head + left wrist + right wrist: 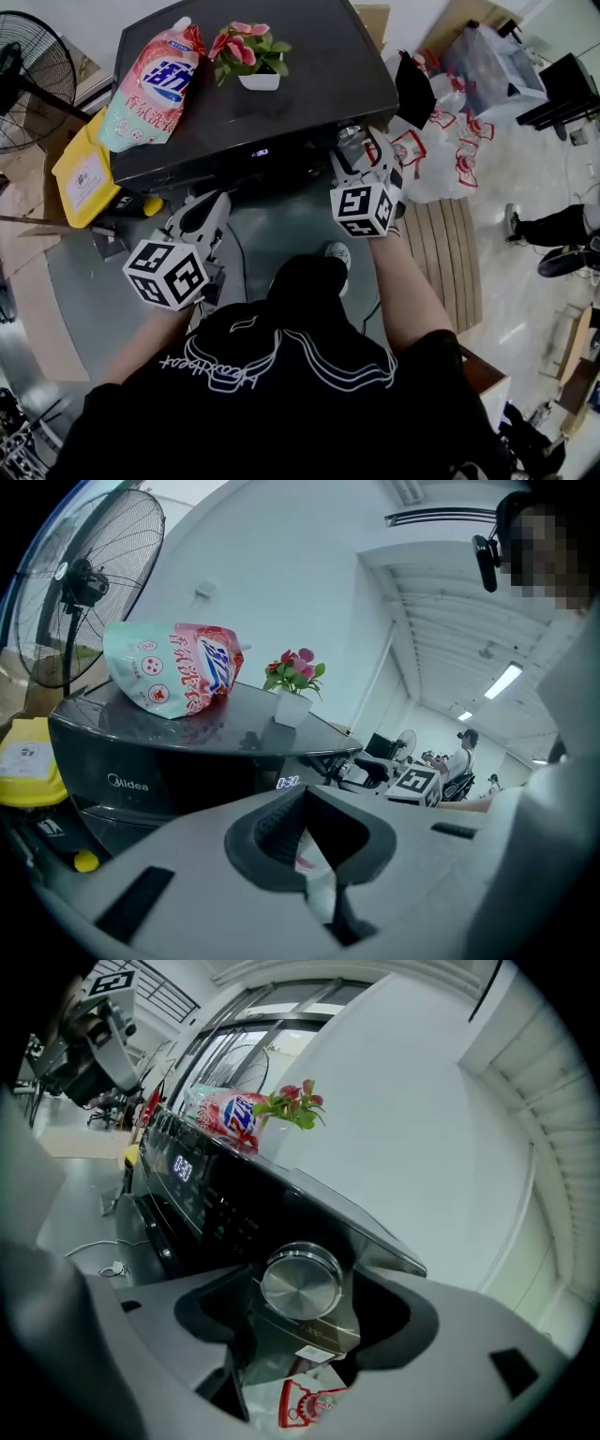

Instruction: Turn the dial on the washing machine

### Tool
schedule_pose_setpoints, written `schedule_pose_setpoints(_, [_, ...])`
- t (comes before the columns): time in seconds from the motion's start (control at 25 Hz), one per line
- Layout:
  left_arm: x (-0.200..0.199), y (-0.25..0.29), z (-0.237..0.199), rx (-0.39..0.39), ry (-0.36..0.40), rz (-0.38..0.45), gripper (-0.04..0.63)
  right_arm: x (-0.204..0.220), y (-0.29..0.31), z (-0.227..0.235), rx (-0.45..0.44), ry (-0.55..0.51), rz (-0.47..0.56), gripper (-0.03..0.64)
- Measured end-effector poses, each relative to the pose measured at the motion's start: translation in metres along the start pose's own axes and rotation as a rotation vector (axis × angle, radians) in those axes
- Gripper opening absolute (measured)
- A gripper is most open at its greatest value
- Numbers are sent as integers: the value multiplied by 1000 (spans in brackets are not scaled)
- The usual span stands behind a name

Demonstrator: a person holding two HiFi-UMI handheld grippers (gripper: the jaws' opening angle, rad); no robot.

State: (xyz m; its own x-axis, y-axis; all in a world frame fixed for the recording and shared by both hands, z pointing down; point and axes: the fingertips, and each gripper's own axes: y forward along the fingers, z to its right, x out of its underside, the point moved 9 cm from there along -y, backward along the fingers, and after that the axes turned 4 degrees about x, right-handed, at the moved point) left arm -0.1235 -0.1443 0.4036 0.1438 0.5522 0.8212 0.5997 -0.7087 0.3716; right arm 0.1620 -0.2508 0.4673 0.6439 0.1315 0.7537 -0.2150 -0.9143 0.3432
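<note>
Our right gripper (305, 1314) stands open against the washer (225, 1206), jaws straddling the dial (302, 1281), which sits between the tips, pads not pressing it.

Black T-shirt (281, 403) there, short sleeves, and across it ran white looping outline art above a line of white script lettering, upside down to the head camera. The left gripper (212, 202) wore a pale grey shell, and its left cube (167, 273) carried bold black-and-white square markers on every visible face. The right gripper (361, 145) matched it: same grey, and a right cube (364, 208) with the same chequered squares. Up close, each grey shell had small black rectangular slots (136, 902), and the jaws were lined with dark grey ribbed pads (267, 832), curved like a scoop.
</note>
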Motion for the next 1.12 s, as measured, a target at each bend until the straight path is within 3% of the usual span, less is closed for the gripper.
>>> schedule_pose_setpoints(0.44, [-1, 3, -8, -5, -7, -7, 5, 4, 9, -6, 34, -34, -18, 275])
schedule_pose_setpoints(0.72, [-2, 6, -10, 2, -3, -14, 5, 4, 8, -6, 36, -31, -10, 275])
schedule_pose_setpoints(1.12, [5, 2, -12, 3, -5, -24, 5, 6, 8, 0, 9, 93, -16, 282])
